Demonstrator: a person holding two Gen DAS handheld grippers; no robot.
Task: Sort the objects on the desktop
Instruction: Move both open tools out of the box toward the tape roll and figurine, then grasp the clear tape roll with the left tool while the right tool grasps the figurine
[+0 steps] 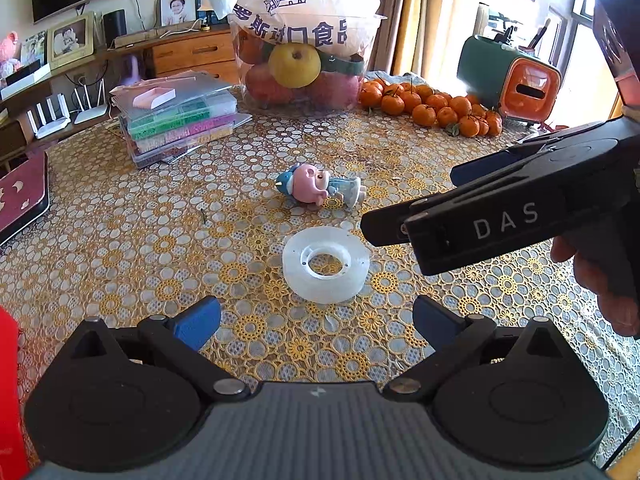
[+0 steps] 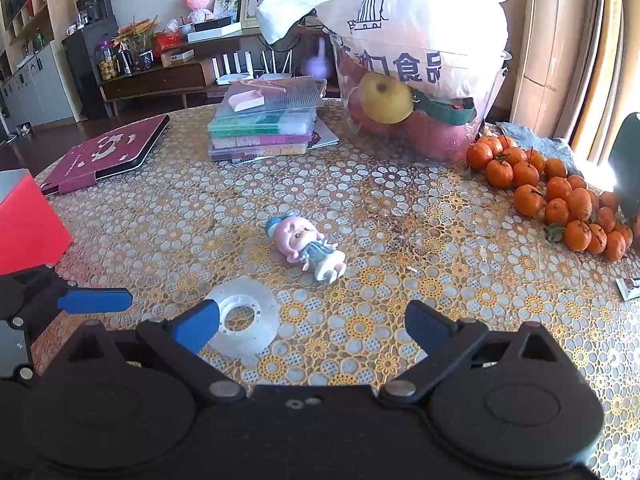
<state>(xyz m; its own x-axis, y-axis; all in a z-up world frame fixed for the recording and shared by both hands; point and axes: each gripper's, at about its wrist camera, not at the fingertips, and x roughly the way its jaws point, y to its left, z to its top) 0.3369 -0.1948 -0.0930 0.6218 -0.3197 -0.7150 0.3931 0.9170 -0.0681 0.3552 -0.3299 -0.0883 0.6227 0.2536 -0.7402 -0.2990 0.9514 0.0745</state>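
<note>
A clear tape roll [image 1: 326,264] lies flat on the patterned tablecloth, just ahead of my left gripper [image 1: 316,322], which stands open with nothing between its blue pads. Beyond the roll a small pink-haired doll [image 1: 320,189] in a blue dress lies on its side. The right gripper comes in from the right in the left wrist view, above and to the right of the roll. In the right wrist view my right gripper [image 2: 312,326] is open and empty, the tape roll [image 2: 246,316] partly behind its left pad and the doll [image 2: 306,246] ahead.
A red box [image 2: 28,224] stands at the left edge. Stacked bead cases [image 2: 266,124], a maroon tablet case [image 2: 106,156], a clear fruit tub under a white bag [image 2: 416,80] and a heap of mandarins [image 2: 560,196] ring the table's far side. A green-orange appliance [image 1: 512,76] sits back right.
</note>
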